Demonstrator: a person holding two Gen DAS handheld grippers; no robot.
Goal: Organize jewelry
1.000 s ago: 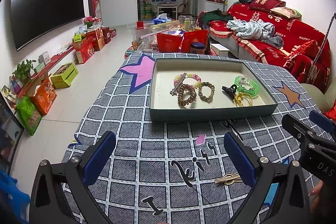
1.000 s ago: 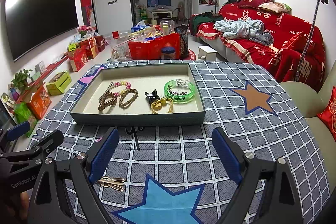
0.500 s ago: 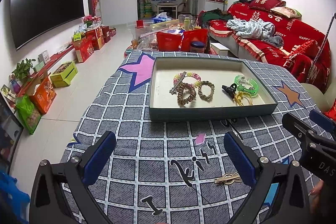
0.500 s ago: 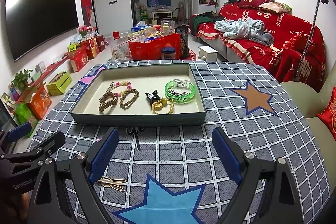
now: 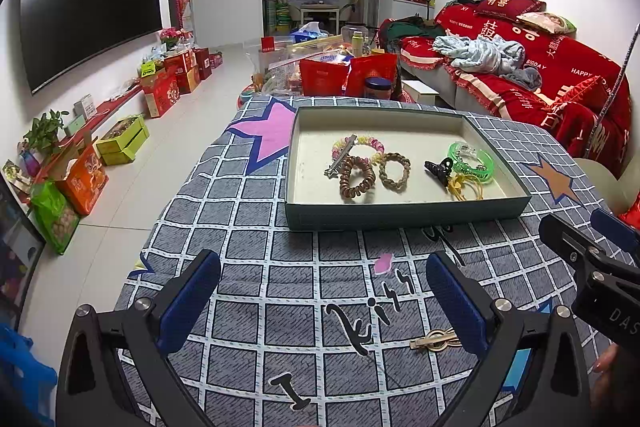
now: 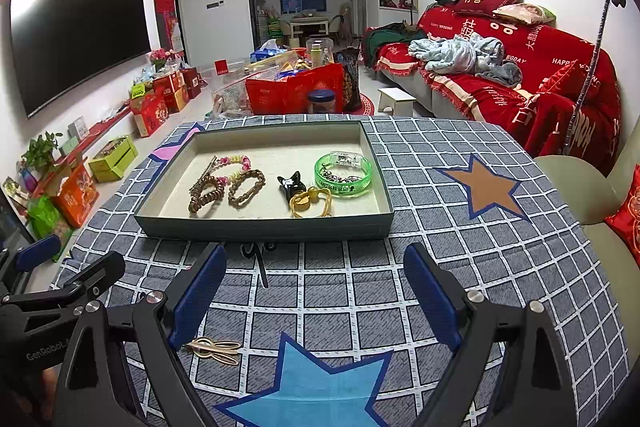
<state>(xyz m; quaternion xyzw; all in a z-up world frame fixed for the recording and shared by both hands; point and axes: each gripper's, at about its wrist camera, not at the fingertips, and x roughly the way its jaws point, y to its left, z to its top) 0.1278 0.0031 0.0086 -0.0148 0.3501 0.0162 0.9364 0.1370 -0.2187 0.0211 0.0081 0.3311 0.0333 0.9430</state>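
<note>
A shallow grey-green tray [image 5: 400, 215] [image 6: 264, 225] on the checked tablecloth holds a pastel bead bracelet [image 5: 362, 145], a silver clip, two brown hair ties [image 5: 356, 183], a black claw clip [image 6: 289, 183], a yellow hair tie [image 6: 310, 201] and a green bangle [image 6: 343, 174]. A gold hair clip [image 5: 434, 339] [image 6: 212, 347] lies on the cloth near the front. My left gripper [image 5: 320, 301] is open and empty, with the gold clip beside its right finger. My right gripper [image 6: 314, 297] is open and empty, with the clip by its left finger.
The table carries a grey checked cloth [image 6: 440, 227] with coloured stars. Beyond its far edge stand red bags and a jar [image 6: 320, 101]. A red sofa [image 6: 520, 75] is at the right and a TV wall at the left.
Both grippers have eased very slightly toward the tray. Nothing on the table has moved.
</note>
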